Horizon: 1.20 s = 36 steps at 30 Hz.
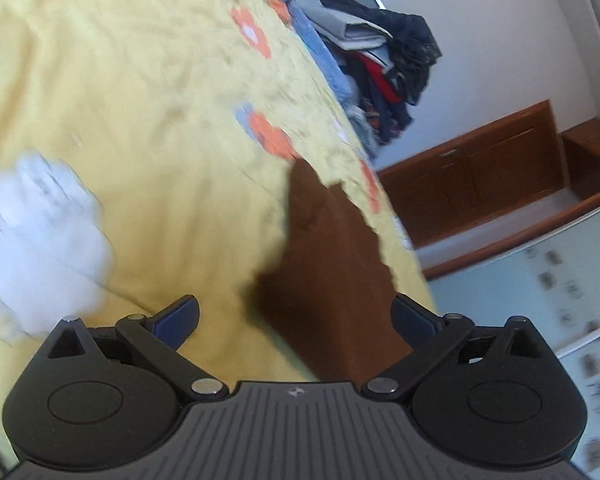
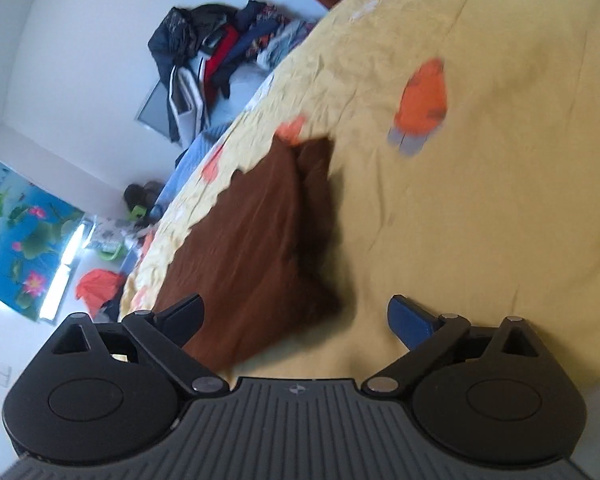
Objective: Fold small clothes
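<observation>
A brown garment (image 1: 332,248) lies on the yellow bedspread (image 1: 140,120), reaching between my left gripper's fingers. My left gripper (image 1: 296,320) is open just above it, jaws wide on either side of the cloth. A blurred white garment (image 1: 40,240) lies to the left. In the right wrist view the same brown garment (image 2: 252,248) lies folded over near the bed's edge. My right gripper (image 2: 296,320) is open, its left finger over the brown cloth and its right finger over the yellow bedspread (image 2: 480,200).
A pile of dark and red clothes (image 1: 384,64) sits at the far end of the bed, also in the right wrist view (image 2: 220,52). Wooden cabinets (image 1: 480,168) stand beyond the bed edge. A flower poster (image 2: 16,232) hangs on the wall.
</observation>
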### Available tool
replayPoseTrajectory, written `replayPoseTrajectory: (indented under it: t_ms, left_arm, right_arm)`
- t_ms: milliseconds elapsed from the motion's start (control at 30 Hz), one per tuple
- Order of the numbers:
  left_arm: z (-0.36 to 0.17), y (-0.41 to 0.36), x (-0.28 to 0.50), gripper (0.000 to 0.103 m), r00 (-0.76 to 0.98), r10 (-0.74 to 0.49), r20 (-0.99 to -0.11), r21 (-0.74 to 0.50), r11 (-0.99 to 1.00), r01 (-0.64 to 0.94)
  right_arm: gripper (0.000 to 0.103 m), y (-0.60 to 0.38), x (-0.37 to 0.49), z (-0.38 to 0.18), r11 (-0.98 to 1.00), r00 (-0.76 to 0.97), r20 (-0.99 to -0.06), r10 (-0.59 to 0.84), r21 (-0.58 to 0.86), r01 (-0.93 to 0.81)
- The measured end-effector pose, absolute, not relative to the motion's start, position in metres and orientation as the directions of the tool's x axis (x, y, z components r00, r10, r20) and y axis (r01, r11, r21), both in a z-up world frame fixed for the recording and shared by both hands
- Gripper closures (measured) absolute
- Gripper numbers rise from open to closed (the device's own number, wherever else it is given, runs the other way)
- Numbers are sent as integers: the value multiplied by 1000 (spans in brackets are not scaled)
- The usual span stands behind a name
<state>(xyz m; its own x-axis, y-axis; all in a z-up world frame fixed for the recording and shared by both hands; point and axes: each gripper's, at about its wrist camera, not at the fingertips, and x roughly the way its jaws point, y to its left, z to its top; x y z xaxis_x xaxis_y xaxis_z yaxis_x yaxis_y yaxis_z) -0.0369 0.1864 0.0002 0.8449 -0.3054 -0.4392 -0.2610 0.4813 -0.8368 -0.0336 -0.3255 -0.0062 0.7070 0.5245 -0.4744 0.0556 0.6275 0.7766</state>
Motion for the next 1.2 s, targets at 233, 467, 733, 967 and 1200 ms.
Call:
replayPoseTrajectory:
  t_ms: [233,467,733,967,1200]
  left_arm:
    - [10,160,5,38,824,-240,-514,-736,616,-279]
    - [17,160,10,92,769,-234,-595,-667,678,-310]
    - [38,162,-80,92,739,-342,-581,-672,714,-197]
    - [39,194,-126,69,737,-263,-622,-606,758,-241]
    - [94,173,-12,12,819,-98,-565,-407,897,-174]
  right_arm:
    - [40,-290,14,-9,595,705,-444,553,803,39]
    - [89,-285,31,-18,589,647,-472,599,807,44]
    - [90,-297,-38,21,594,577,-429,695,795,-124]
    - [27,-326,-96,5,680,556,-554,619,733,-25]
    - [27,-336,-16,65,781,721,-476,504,607,-146]
